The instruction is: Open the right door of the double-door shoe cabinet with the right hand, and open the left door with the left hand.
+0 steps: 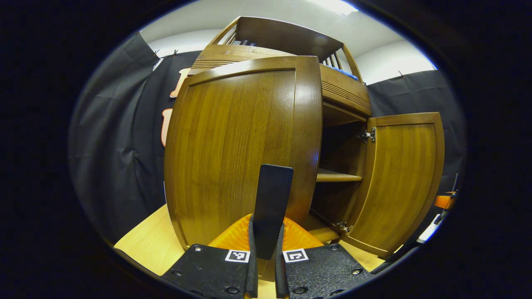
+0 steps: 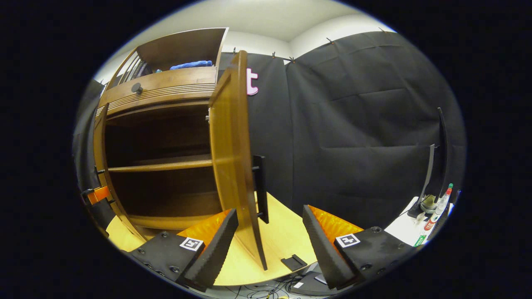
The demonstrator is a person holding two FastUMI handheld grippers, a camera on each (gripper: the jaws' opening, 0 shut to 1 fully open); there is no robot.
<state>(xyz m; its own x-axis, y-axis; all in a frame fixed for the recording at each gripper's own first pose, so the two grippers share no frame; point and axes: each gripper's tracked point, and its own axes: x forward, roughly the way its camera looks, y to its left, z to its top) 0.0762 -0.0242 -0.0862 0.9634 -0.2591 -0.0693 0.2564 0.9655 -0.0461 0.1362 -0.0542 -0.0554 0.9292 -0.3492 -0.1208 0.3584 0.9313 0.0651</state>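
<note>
The brown wooden shoe cabinet (image 1: 345, 93) stands on a light wooden table. In the left gripper view its left door (image 1: 232, 145) is swung out toward me, and my left gripper (image 1: 267, 232) is shut on that door's black bar handle (image 1: 272, 195). The right door (image 1: 399, 178) stands wide open at the right. In the right gripper view the right door (image 2: 230, 158) shows edge-on, with its black handle (image 2: 259, 187) on the outer face. My right gripper (image 2: 270, 220) is open; the door's lower edge lies between its fingers, and neither finger touches it.
Inside the cabinet (image 2: 124, 137) a shelf (image 2: 162, 166) crosses the dark interior. A drawer with a round knob (image 2: 136, 88) sits above, and a blue cloth (image 2: 191, 64) lies on top. Bottles and a stand (image 2: 434, 203) sit on a white surface at the right. Cables lie below the table (image 2: 282, 236) edge.
</note>
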